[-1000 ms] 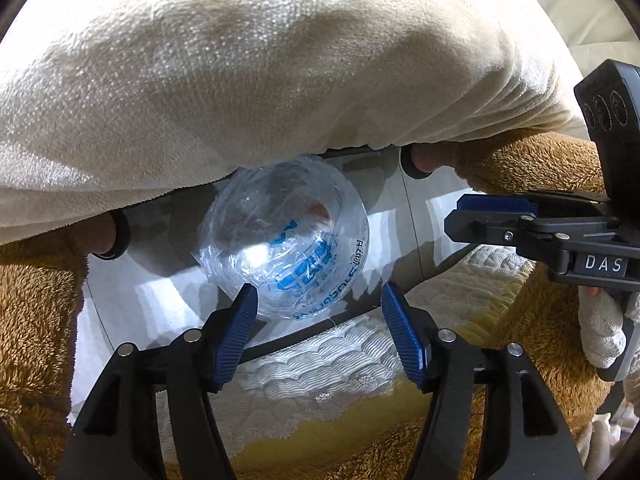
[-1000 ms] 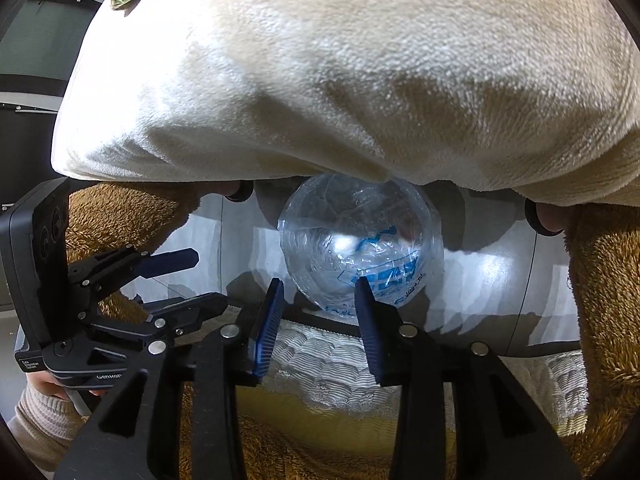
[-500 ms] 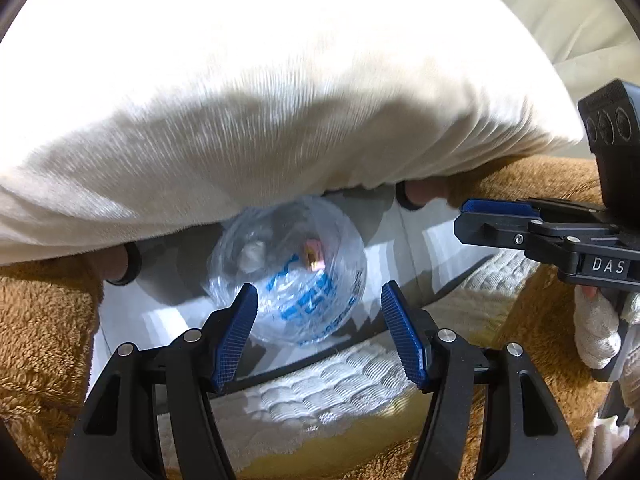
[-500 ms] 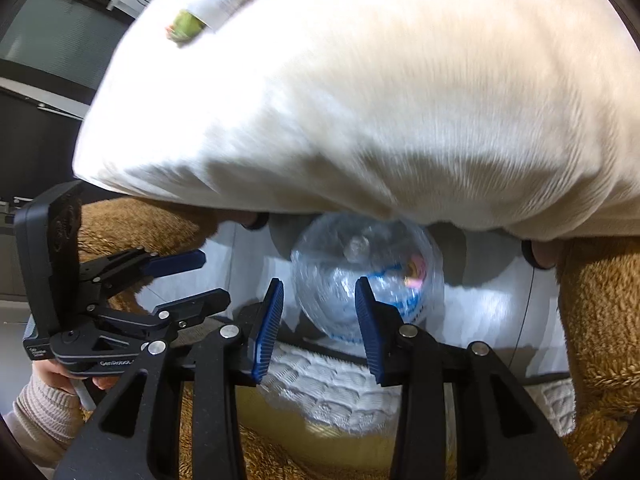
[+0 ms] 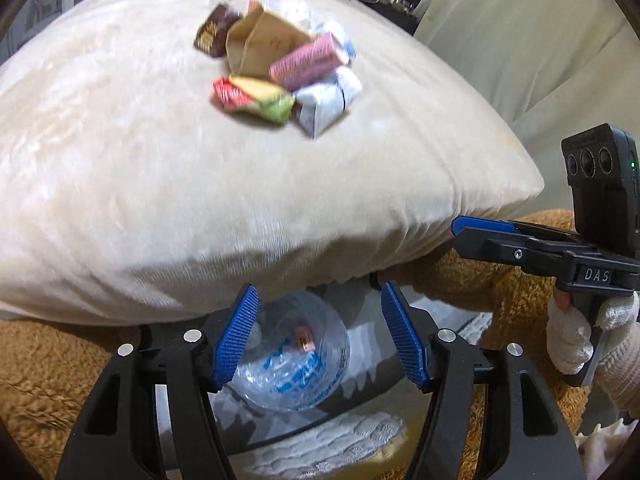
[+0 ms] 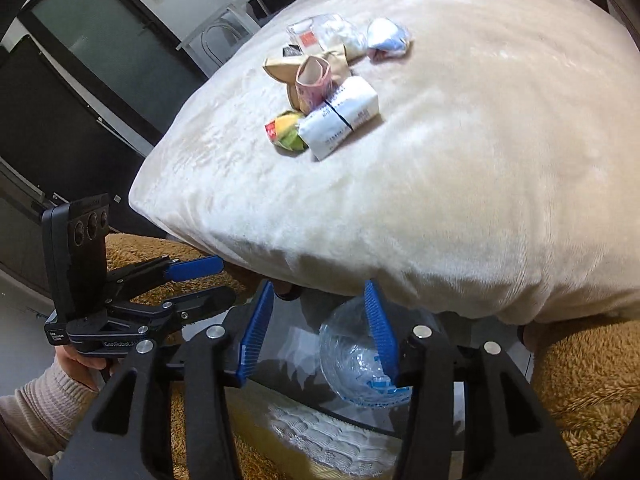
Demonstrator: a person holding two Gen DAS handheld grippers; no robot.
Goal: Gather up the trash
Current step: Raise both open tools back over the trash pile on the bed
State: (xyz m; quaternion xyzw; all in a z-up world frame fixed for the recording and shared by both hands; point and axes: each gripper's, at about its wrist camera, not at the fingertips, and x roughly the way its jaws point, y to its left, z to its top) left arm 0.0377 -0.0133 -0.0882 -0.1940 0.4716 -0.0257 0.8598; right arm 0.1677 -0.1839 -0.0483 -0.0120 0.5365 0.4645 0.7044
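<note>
A pile of trash (image 5: 280,72) lies on top of a big cream cushion (image 5: 160,200): a pink box, a white packet, a tan paper bag, a brown wrapper, a red-green wrapper. The pile also shows in the right wrist view (image 6: 332,88). Below the cushion's front edge a clear plastic bag with blue print (image 5: 296,364) lines a white bin; a small pink item lies inside. The bag also shows in the right wrist view (image 6: 360,364). My left gripper (image 5: 316,336) is open and empty above the bag. My right gripper (image 6: 316,332) is open and empty, to the right of the left one.
Brown fluffy fabric (image 5: 48,368) surrounds the bin on both sides. A white quilted pad (image 5: 332,440) lies at the bin's near side. A dark doorway and glass panels (image 6: 72,92) stand at the left in the right wrist view.
Both views have risen from under the cushion's edge to above it, so the trash pile on top has come into sight. The right gripper's jaws have opened wider.
</note>
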